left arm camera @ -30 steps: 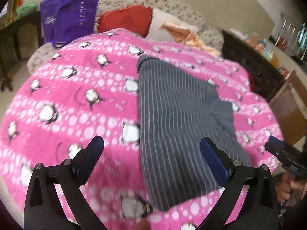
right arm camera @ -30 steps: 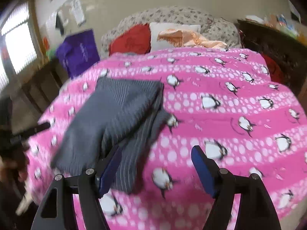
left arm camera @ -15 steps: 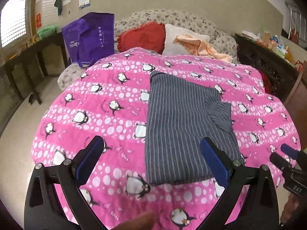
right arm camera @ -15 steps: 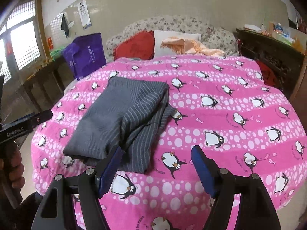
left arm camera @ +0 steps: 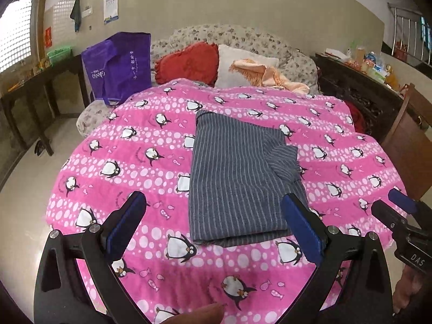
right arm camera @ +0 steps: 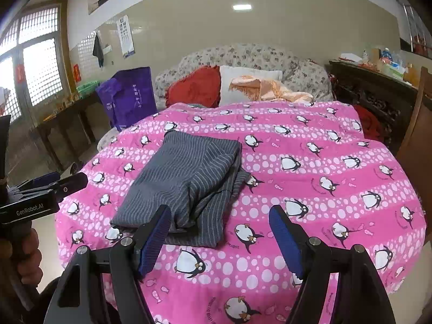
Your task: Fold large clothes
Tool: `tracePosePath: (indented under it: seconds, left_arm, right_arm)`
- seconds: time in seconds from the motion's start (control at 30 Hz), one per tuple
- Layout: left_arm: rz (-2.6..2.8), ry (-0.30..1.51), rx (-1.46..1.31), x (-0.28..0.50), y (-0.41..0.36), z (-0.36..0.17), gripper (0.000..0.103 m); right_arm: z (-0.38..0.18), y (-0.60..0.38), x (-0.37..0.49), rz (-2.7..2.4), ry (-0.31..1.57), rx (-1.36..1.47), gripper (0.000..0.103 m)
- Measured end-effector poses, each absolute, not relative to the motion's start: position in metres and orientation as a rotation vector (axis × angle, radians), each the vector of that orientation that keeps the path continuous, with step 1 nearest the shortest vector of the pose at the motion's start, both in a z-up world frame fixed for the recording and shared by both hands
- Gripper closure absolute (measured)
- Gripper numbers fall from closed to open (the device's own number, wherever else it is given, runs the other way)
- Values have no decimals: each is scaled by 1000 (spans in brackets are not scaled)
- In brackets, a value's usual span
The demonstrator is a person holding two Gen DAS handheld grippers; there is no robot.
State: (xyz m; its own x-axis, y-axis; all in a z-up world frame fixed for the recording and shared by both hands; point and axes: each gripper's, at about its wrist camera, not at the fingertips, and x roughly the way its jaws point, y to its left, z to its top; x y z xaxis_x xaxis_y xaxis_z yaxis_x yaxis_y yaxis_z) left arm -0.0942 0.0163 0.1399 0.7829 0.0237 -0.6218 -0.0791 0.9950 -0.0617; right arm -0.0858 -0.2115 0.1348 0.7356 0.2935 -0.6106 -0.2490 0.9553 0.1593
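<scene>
Lying folded on the pink penguin-print blanket (left arm camera: 113, 145), the grey pinstriped garment (left arm camera: 237, 178) sits just beyond both sets of fingers, touching neither; left gripper (left arm camera: 216, 224) and right gripper (right arm camera: 220, 232) hang wide open and empty, garment's underside layers hidden, blanket's near edge cut off

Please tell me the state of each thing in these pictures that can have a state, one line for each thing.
striped grey garment: folded, lying flat on the blanket, one corner sticking out at its right side.
pink penguin blanket: spread out.
purple tote bag: standing upright, leaning on the sofa.
peach shawl: crumpled on the white pillow.
left gripper: open, holding nothing.
right gripper: open, holding nothing.
</scene>
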Motion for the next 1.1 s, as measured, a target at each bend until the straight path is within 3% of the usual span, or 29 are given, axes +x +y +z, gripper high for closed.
tracePosePath:
  seconds: [1.1]
  left_arm:
    - [50,696,-79,-119,-4,123,2]
  right_arm:
    - [136,-214,-110,192,678,144,30]
